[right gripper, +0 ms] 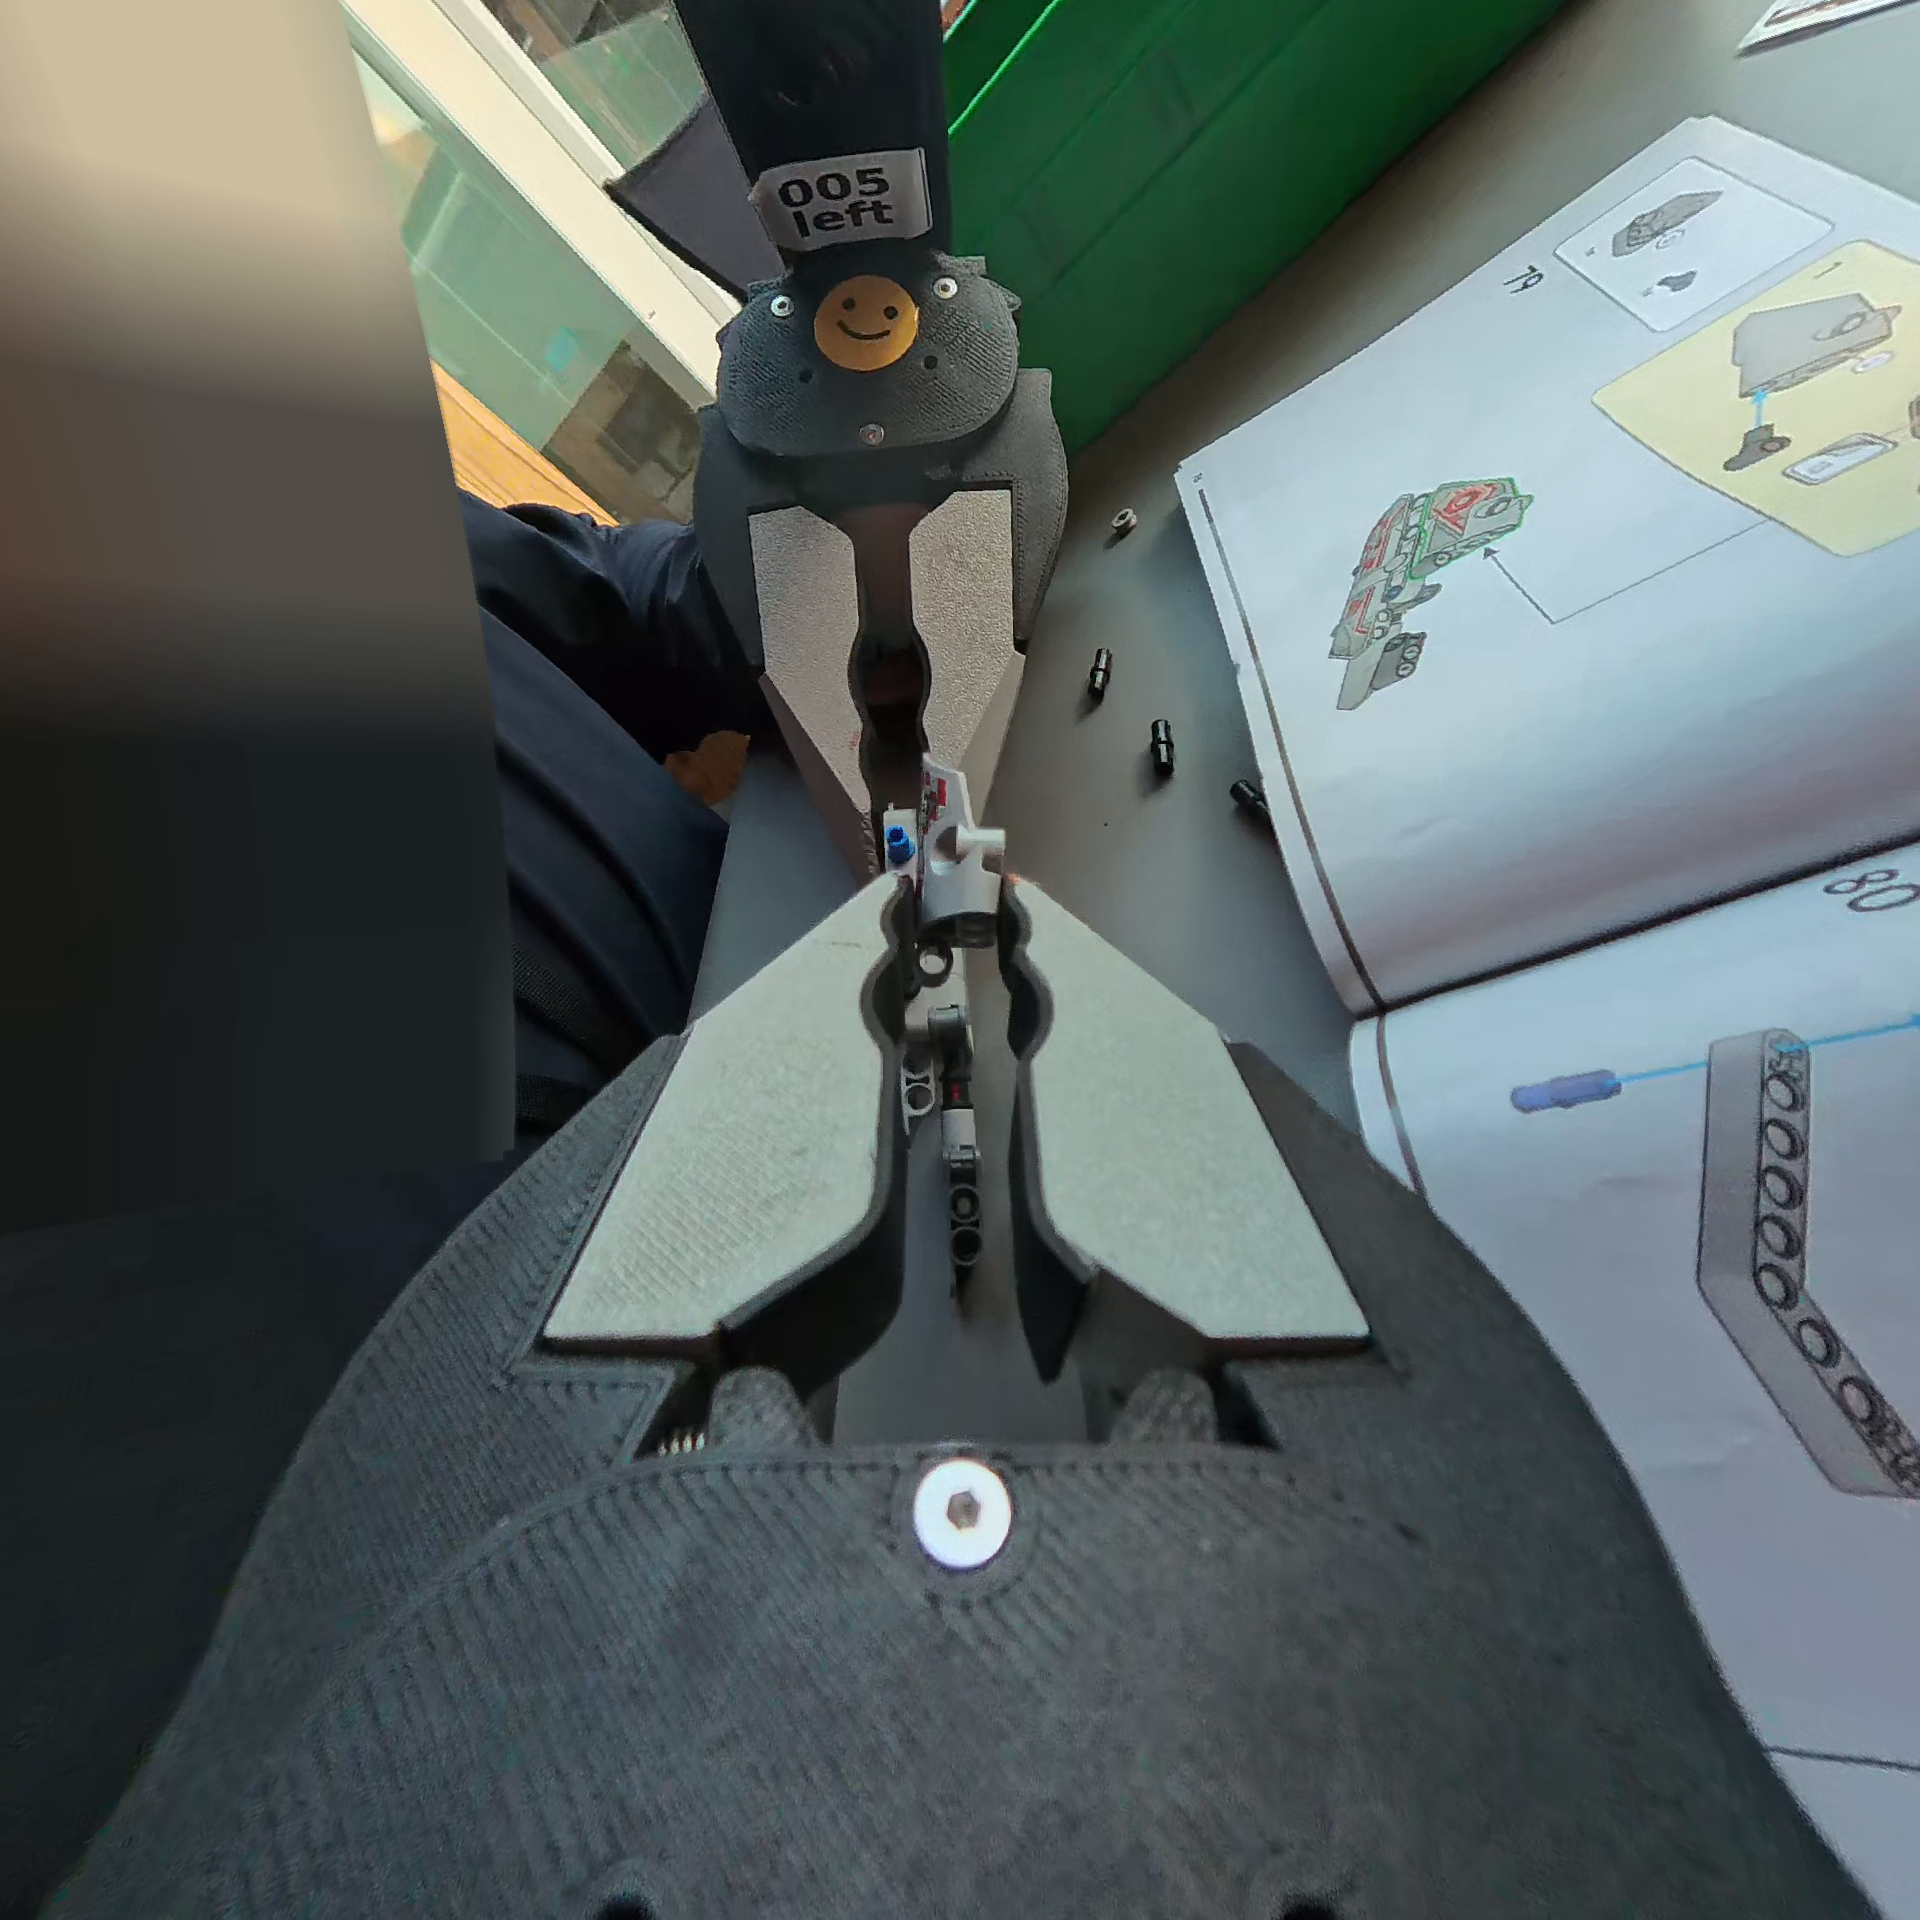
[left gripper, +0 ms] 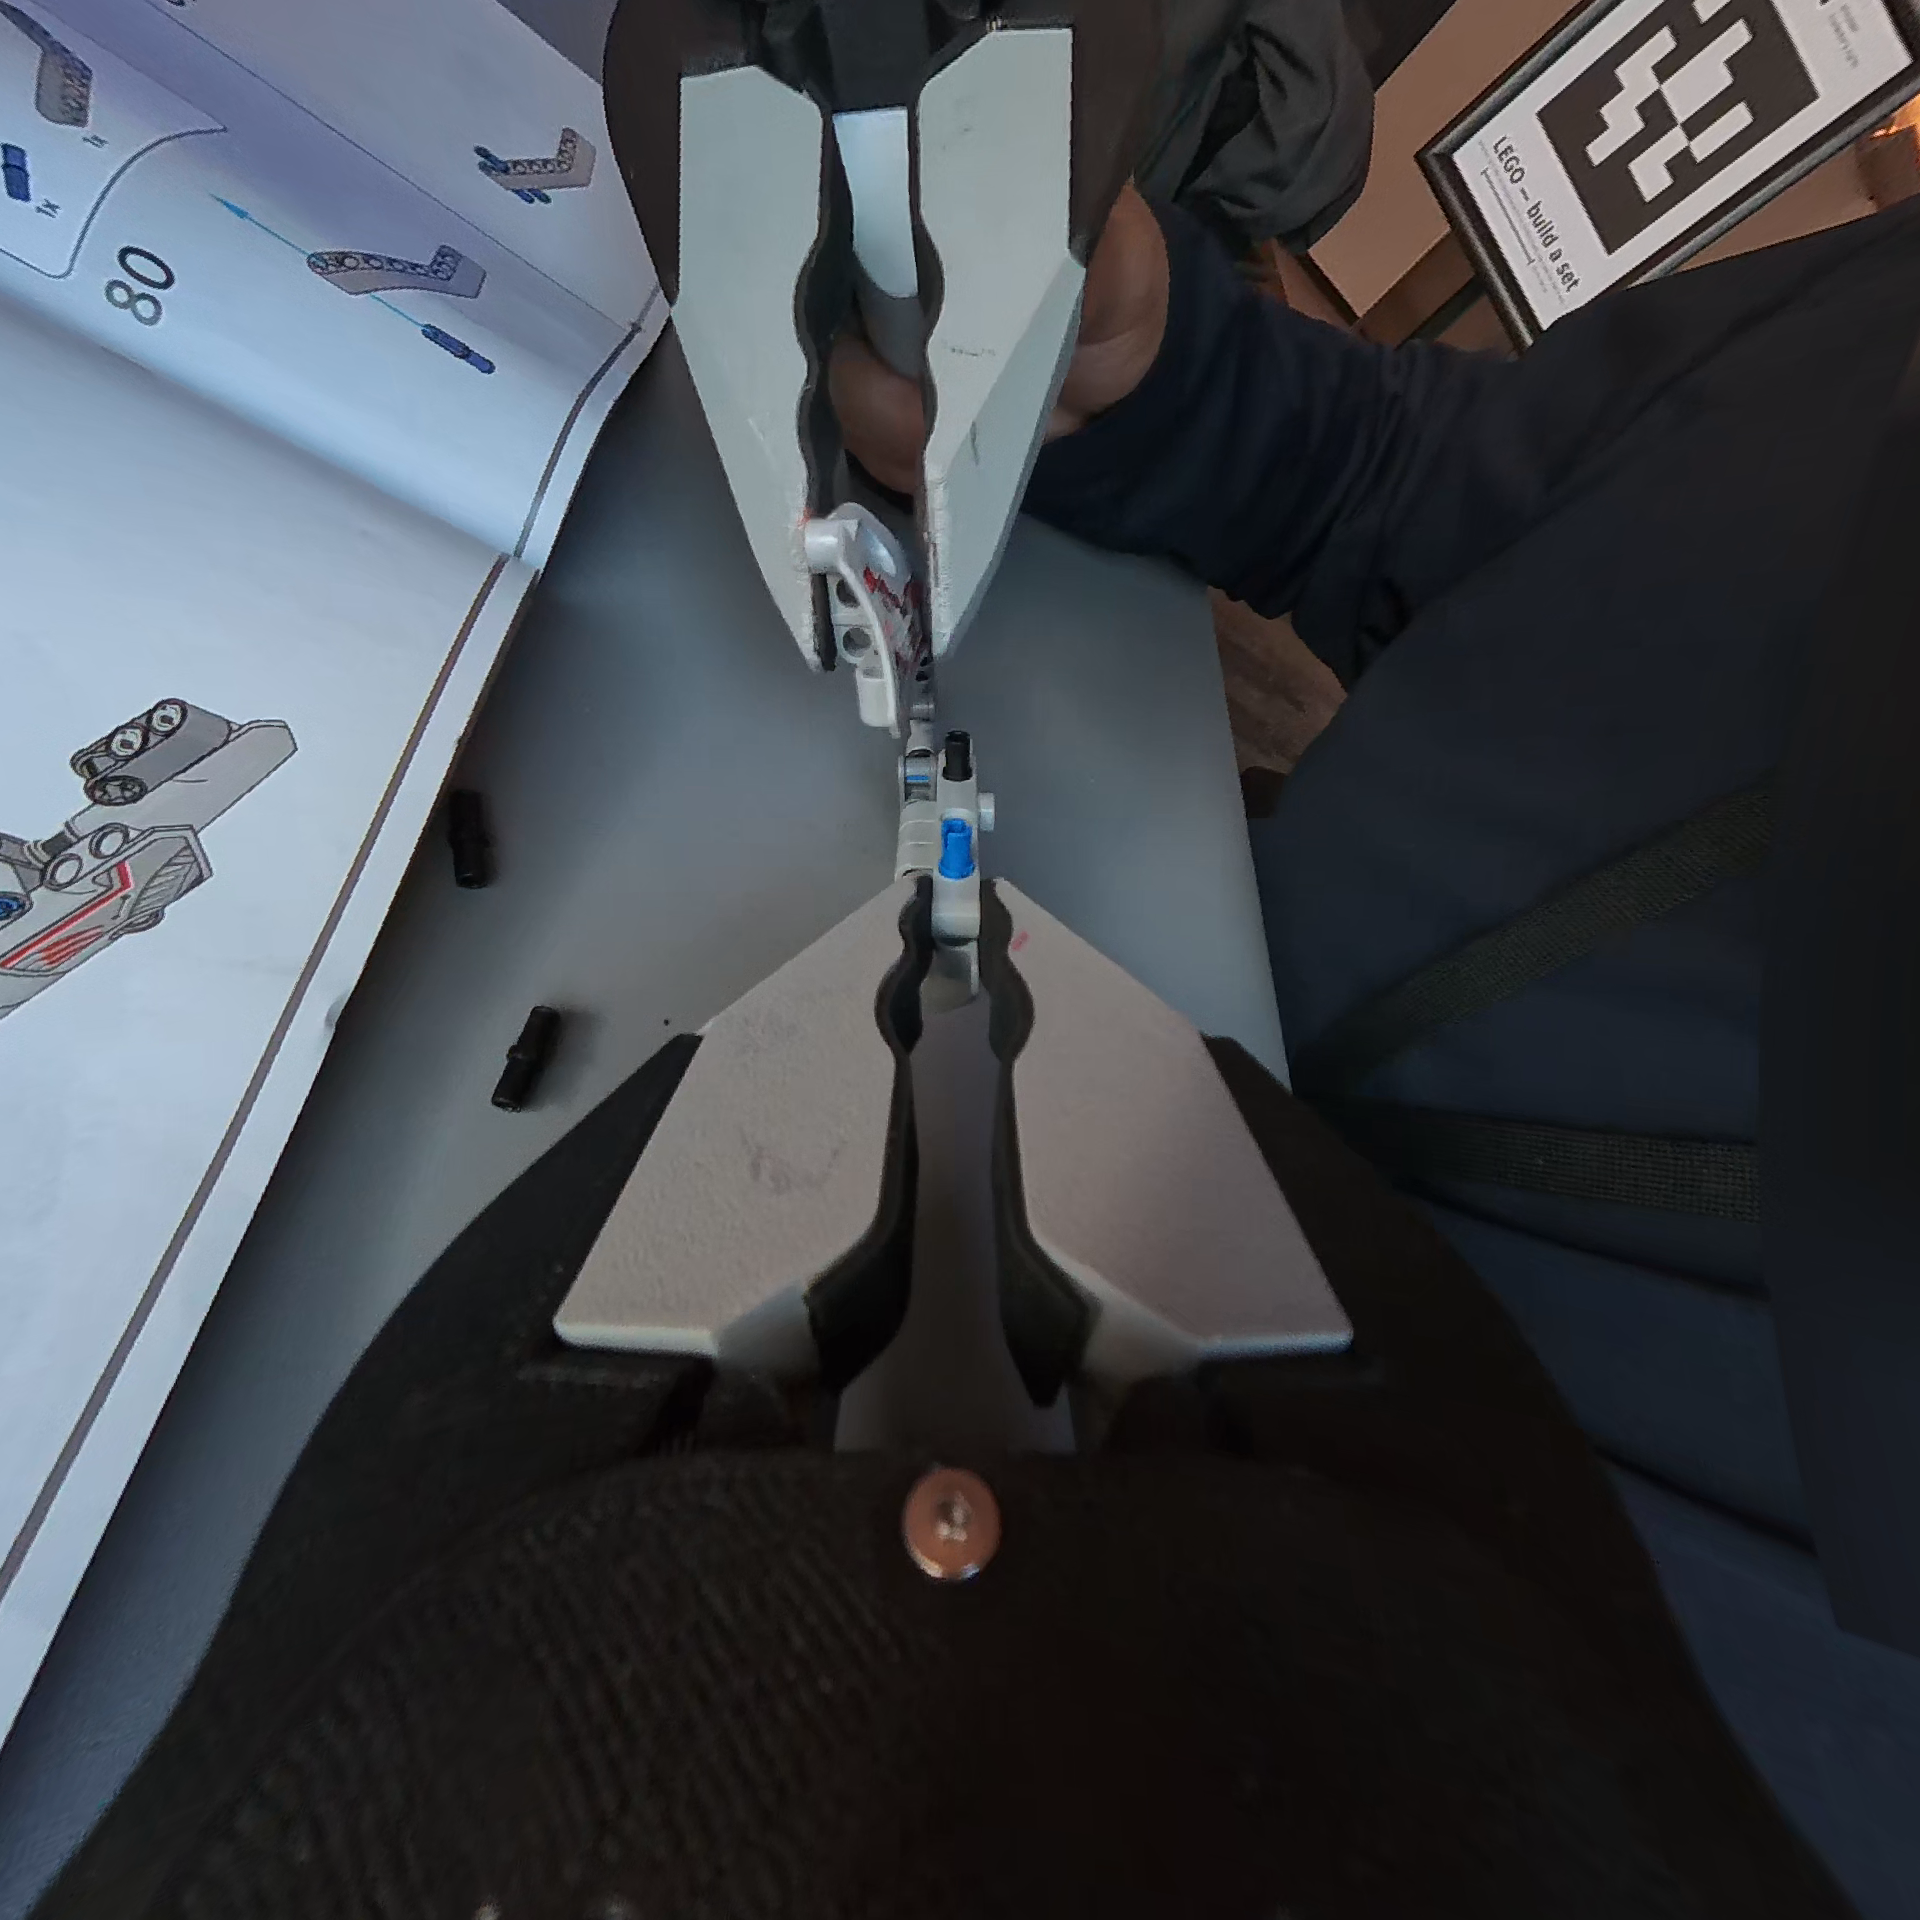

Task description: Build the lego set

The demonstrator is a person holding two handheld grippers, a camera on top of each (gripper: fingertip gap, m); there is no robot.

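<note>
Your left hand-held gripper (left gripper: 951, 914) clamps the grey lego assembly (left gripper: 948, 831); your right hand-held gripper (left gripper: 878, 649) pinches its white panel (left gripper: 871, 603) above the desk's (left gripper: 665, 727) near edge, two black pins (left gripper: 468, 837) beside the instruction booklet (left gripper: 208, 540).

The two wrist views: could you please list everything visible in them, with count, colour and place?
Lego assembly: one, grey and white with blue and black pins, held between both grippers above the table.
Loose pins: three, black, on the table beside the booklet.
Small ring piece: one, grey, on the table further back.
Instruction booklet: one, white, open.
Table: one, grey.
Bin: one, green, behind the booklet.
Framed sign: one, black and white, in the background.
Left gripper: grey fingers, shut on the assembly.
Right gripper: grey fingers, shut on the assembly.
</note>
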